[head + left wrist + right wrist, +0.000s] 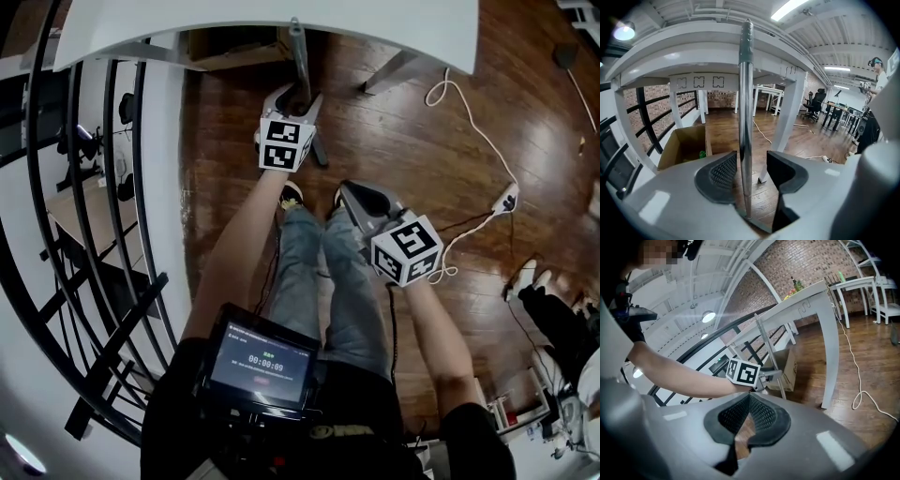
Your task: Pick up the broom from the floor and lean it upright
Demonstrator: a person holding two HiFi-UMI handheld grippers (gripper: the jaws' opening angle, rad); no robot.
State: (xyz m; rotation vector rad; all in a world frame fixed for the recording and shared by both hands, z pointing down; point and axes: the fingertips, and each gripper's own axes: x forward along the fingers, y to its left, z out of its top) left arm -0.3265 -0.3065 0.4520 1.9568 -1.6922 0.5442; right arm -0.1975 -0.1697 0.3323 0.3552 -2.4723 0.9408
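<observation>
The broom handle (746,117) is being steadied upright against the edge of the white counter (693,51), its capped tip rising just above the rim. It is being flanked by the fingers of the left gripper (751,161), which are being held apart. The metal pole is standing just beside the left pad, and a clear gap is showing on the other side. In the head view the same handle (298,52) is being propped against the counter (281,19); the broom's head is not being shown clearly in any view. The right gripper (749,398) is being kept well back near the person's legs, its fingers pressed together on nothing.

By the look of it, the leaning step is being finished. The pole is being supported only by a narrow, smooth edge, so it could be sent sliding sideways and back onto the wooden floor (787,140). That could be caused by a pad brushing the handle as the left gripper is drawn away.
</observation>
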